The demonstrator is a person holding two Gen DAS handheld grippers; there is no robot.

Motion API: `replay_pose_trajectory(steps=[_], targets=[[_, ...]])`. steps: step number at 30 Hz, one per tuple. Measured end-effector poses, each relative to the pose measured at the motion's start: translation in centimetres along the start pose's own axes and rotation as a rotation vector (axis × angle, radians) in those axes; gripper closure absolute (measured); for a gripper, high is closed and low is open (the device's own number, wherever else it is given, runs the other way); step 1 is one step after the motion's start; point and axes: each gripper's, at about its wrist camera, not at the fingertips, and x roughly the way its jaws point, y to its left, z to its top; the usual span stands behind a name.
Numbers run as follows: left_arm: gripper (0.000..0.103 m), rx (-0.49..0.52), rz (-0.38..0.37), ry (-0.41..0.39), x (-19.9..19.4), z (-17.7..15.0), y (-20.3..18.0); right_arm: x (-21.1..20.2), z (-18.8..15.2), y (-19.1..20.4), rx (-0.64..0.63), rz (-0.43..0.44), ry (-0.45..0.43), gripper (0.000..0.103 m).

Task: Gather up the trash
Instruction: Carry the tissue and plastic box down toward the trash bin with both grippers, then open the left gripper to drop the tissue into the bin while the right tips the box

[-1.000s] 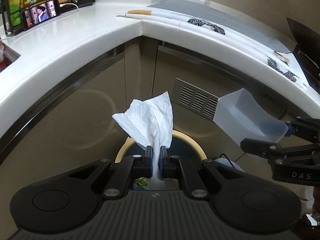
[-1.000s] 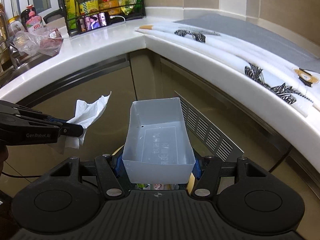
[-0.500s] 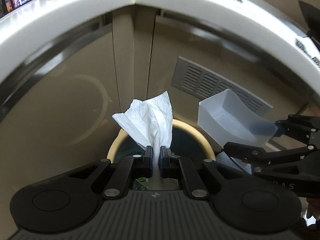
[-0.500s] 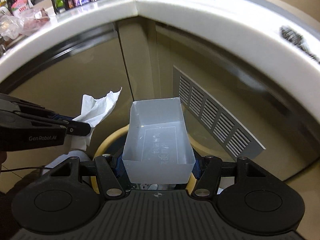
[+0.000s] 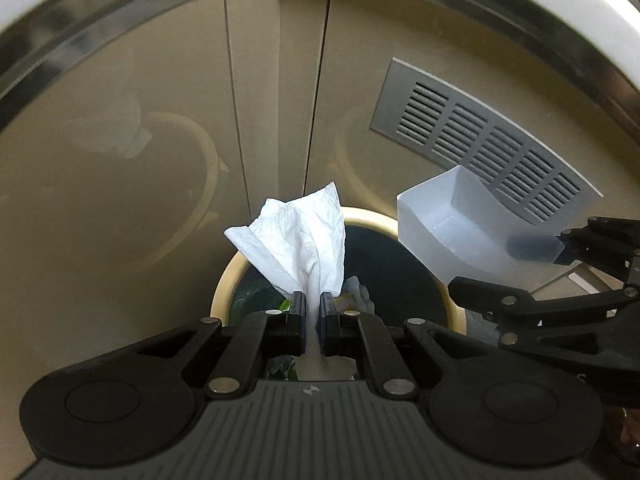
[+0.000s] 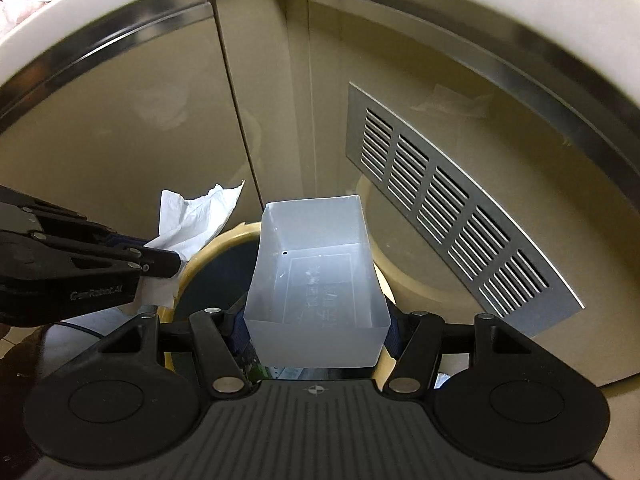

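The left gripper (image 5: pixel 311 309) grasps a tissue (image 5: pixel 298 246) above the bin (image 5: pixel 454 300). The right gripper (image 6: pixel 318 330) clamps a plastic box (image 6: pixel 316 280) beside it

Crinkled white paper tissue (image 5: pixel 298 244); translucent frosted plastic box (image 6: pixel 316 280); matt black plastic grippers; glossy beige cabinet doors (image 5: pixel 120 160) behind the box; brushed metal vent (image 6: pixel 440 196).

A home kitchen: a white counter (image 6: pixel 80 28) wraps a corner above beige cabinets (image 5: pixel 120 168), a vent (image 6: pixel 440 200) in one door, a bin (image 5: pixel 452 300) below.
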Motion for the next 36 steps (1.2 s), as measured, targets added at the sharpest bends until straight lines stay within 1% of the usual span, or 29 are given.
replay_pose_trajectory(steps=[5,21,28,29,30,31,32,33,35,36], targets=[[0.096,0.003,0.0,0.022,1.5,0.3,-0.1,0.9,0.4,-0.5,0.006,-0.004,0.016,0.039],[0.096,0.024,0.028,0.087,5.2,0.9,-0.4,3.7,1.2,-0.1,0.007,-0.023,0.07,0.039],[0.094,0.04,0.05,0.115,6.5,1.4,-0.6,3.9,1.8,0.0,0.015,-0.033,0.101,0.037],[0.084,0.047,0.055,0.117,6.6,1.5,-0.7,3.8,1.9,0.1,0.018,-0.034,0.105,0.036],[0.071,0.053,0.06,0.122,6.7,1.6,-0.8,3.9,2.0,0.1,0.021,-0.037,0.11,0.031],[0.031,0.057,0.074,0.132,7.0,1.6,-0.8,3.9,2.1,0.1,0.023,-0.042,0.115,0.027],[0.009,0.059,0.108,0.138,7.1,1.6,-0.8,3.9,2.1,0.0,0.025,-0.057,0.113,0.024],[0.005,0.067,0.124,0.13,7.1,1.5,-0.7,3.7,2.2,0.0,0.028,-0.076,0.109,0.02],[0.001,0.074,0.104,0.116,6.6,1.3,-0.5,3.2,2.3,-0.3,0.043,-0.071,0.108,0.014],[0.0,0.075,0.1,0.121,6.3,1.2,-0.5,2.7,2.3,-0.3,0.045,-0.07,0.103,0.014]])
